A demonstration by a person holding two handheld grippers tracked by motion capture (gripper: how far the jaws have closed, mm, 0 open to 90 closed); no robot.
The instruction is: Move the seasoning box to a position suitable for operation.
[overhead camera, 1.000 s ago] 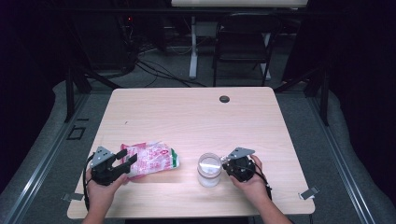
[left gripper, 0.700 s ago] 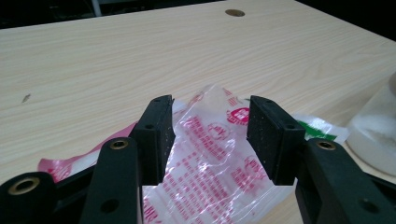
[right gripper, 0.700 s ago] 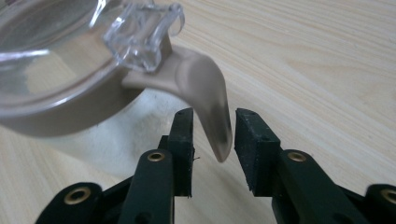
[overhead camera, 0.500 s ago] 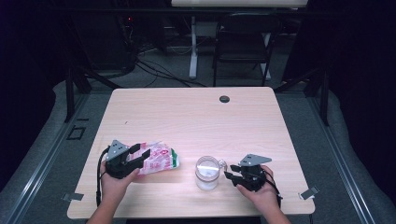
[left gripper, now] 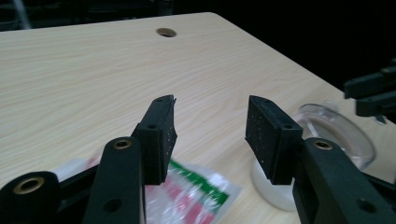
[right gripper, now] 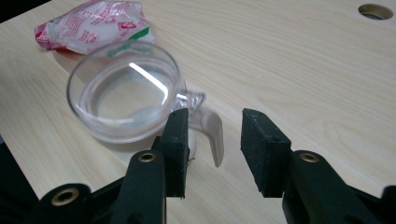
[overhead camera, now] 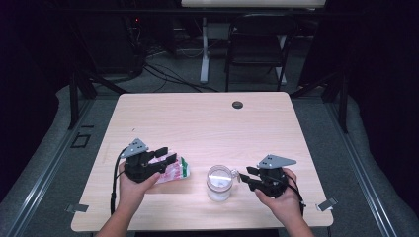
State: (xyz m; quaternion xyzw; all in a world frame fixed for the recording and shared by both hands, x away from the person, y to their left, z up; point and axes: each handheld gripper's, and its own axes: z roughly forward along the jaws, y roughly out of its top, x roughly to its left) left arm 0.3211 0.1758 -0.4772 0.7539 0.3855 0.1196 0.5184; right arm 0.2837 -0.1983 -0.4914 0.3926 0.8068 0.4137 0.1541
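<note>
A clear glass cup [overhead camera: 220, 181] with a side handle [right gripper: 210, 130] stands near the table's front edge. A red, white and green plastic packet [overhead camera: 173, 173] lies flat to its left. My left gripper [overhead camera: 167, 154] hovers over the packet's left part, open with nothing between its pads [left gripper: 210, 135]; its jaws have just been closing slightly. The packet [left gripper: 196, 191] lies below them. My right gripper [overhead camera: 243, 174] sits just right of the cup, open. Its jaws [right gripper: 215, 149] have just been opening, and the handle lies under the gap, untouched. The cup [right gripper: 121, 93] looks empty.
The wooden table [overhead camera: 207, 128] has a round cable hole [overhead camera: 237, 104] at its far side. A folding chair [overhead camera: 257, 44] and cables stand on the floor beyond. The right gripper's jaws [left gripper: 373, 93] appear past the cup [left gripper: 336, 135] in the left gripper view.
My left gripper moved right and up, now above the packet. My right gripper opened off the cup handle and drew back to the right, rising.
</note>
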